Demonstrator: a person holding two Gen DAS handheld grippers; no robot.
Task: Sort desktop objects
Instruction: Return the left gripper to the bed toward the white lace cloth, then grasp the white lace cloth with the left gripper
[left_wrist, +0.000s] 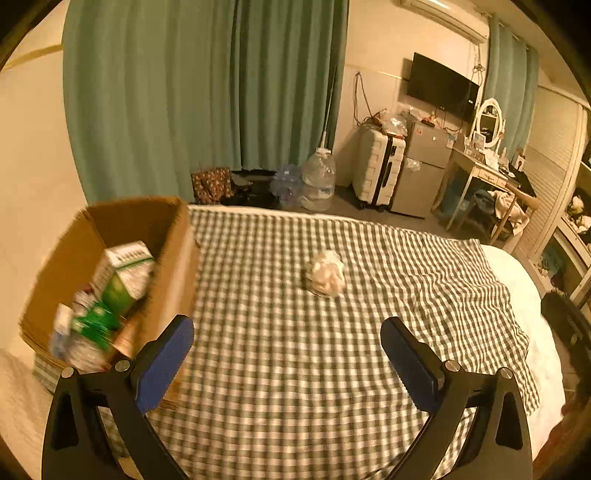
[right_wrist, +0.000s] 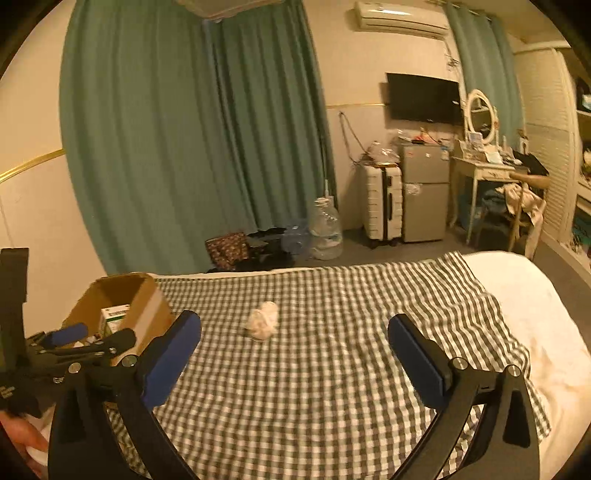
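A crumpled white paper ball lies on the checked cloth, ahead of both grippers; it also shows in the right wrist view. A cardboard box stands at the left and holds a green-and-white carton and other packets. My left gripper is open and empty, its left finger beside the box's near corner. My right gripper is open and empty above the cloth. The left gripper also shows in the right wrist view beside the box.
The checked cloth covers a white bed. Beyond its far edge stand a water jug, a suitcase, a small fridge and a dressing table. Green curtains hang behind.
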